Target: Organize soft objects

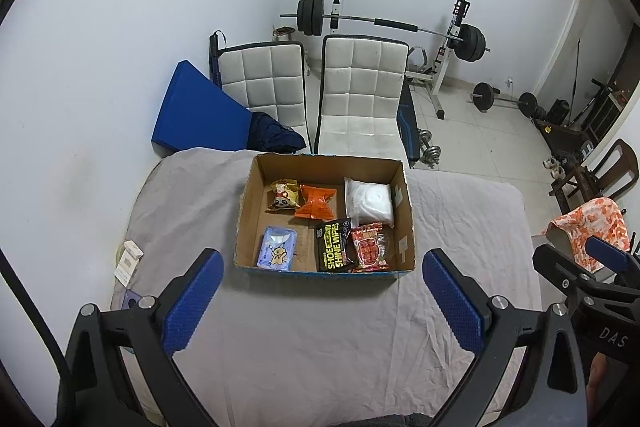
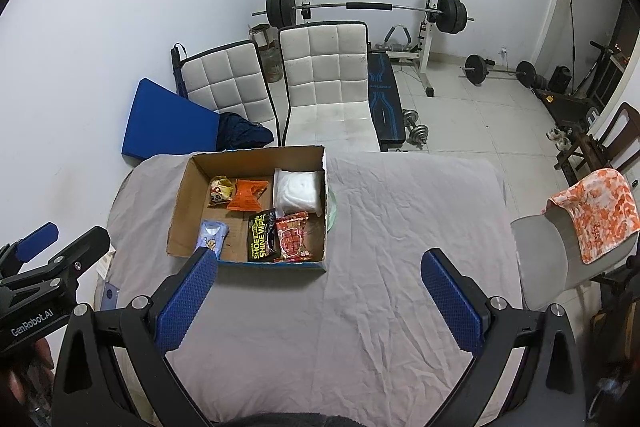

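An open cardboard box (image 1: 405,205) (image 2: 182,203) stands on the grey-sheeted table (image 1: 320,327) (image 2: 380,267). Inside lie a white soft pack (image 1: 370,202) (image 2: 299,191), an orange packet (image 1: 316,202) (image 2: 248,195), a yellow cartoon packet (image 1: 283,195) (image 2: 220,190), a light blue tissue pack (image 1: 277,247) (image 2: 214,235), a black shoe-wipes pack (image 1: 334,245) (image 2: 262,235) and a red packet (image 1: 370,247) (image 2: 294,237). My left gripper (image 1: 322,275) is open and empty, held above the table in front of the box. My right gripper (image 2: 318,273) is open and empty, to the right of the box.
Two white padded chairs (image 1: 360,95) (image 2: 324,87) stand behind the table, with a blue mat (image 1: 196,111) and a barbell rack (image 1: 384,23). A chair with an orange towel (image 2: 596,211) is at right. Small white boxes (image 1: 128,259) lie at the table's left edge.
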The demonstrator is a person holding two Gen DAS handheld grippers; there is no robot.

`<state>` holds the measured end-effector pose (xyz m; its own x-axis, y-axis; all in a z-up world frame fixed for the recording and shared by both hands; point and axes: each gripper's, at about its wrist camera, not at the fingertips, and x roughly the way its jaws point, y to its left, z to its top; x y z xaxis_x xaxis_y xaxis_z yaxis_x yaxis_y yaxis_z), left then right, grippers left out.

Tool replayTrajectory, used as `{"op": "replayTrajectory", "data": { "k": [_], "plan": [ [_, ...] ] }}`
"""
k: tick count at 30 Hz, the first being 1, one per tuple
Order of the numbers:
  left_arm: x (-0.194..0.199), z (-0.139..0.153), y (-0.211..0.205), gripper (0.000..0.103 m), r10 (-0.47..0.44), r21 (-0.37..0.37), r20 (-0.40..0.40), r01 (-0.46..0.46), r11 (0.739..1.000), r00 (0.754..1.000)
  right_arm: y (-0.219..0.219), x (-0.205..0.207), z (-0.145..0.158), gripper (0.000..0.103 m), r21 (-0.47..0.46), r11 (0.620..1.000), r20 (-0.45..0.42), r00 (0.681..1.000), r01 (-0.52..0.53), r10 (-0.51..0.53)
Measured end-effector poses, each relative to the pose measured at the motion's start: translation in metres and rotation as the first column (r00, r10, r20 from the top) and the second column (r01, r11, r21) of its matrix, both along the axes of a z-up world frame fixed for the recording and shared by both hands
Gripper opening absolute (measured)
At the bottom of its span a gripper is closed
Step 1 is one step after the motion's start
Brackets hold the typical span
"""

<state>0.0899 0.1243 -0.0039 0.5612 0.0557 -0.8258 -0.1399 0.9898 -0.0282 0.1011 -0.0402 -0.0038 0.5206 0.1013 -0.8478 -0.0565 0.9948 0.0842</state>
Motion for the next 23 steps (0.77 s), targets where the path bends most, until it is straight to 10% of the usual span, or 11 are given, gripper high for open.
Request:
{"op": "replayTrajectory", "data": {
  "k": [23],
  "plan": [
    [-0.0064,0.0069,-0.0037,0.102,0.003,-0.004,0.01,-0.003,1.0,1.0,-0.0015,-0.004,0.0051,0.103,-0.002,1.0,0.005,1.0,0.003,-0.003]
  ]
}}
